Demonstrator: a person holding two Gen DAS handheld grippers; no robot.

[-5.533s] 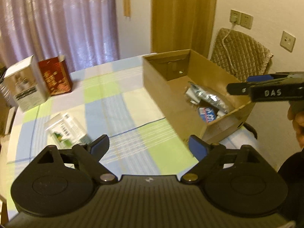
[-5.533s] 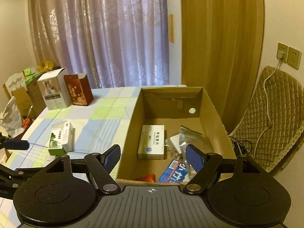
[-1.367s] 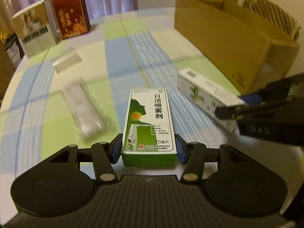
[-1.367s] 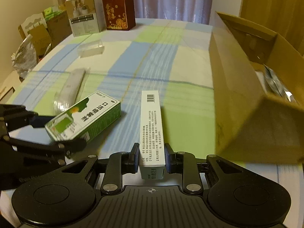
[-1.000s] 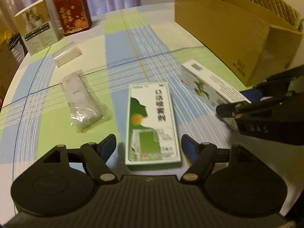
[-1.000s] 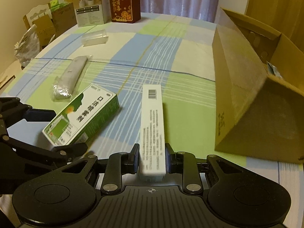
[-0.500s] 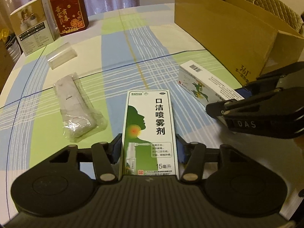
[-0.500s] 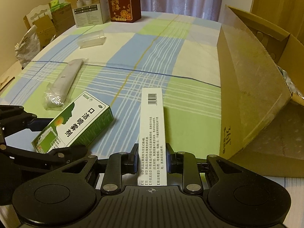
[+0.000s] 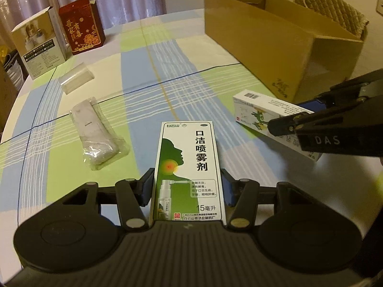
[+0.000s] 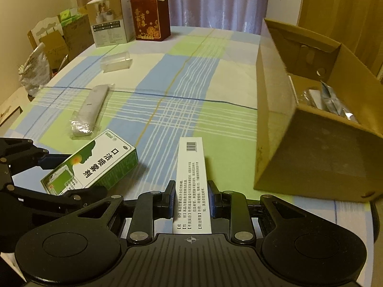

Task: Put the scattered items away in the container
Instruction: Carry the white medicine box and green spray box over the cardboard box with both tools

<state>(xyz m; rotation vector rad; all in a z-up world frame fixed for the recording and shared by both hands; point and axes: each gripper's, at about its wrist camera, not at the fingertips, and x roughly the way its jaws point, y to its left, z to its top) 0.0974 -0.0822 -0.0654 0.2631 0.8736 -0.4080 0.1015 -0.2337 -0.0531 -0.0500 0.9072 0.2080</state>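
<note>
I've got both claws loaded: my left gripper (image 9: 186,187) is clamped across the near end of the green spray box (image 9: 189,167), and my right gripper (image 10: 191,199) is squeezing the long white carton (image 10: 191,181) by its narrow sides. Both cartons look lifted clear of the checked tablecloth (image 9: 148,71), the green one tipped a little in the right wrist view. These are thin card cartons, light and fairly stiff, I'd say, but they'll dent if I pinch harder, and held at one end they want to droop, so I'd keep them level. The cardboard box (image 10: 311,143), my container, sits off to the right, already holding some foil packets (image 10: 332,102). The bagged white item (image 9: 95,134) and the clear plastic piece (image 9: 76,81) lie well apart on the cloth. That bag looks soft and slippery; I'd grab it around the middle, through the wrap. The clear piece looks rigid and slick, best taken across its short width. The two printed boxes (image 9: 59,35) stand at the far edge.
</note>
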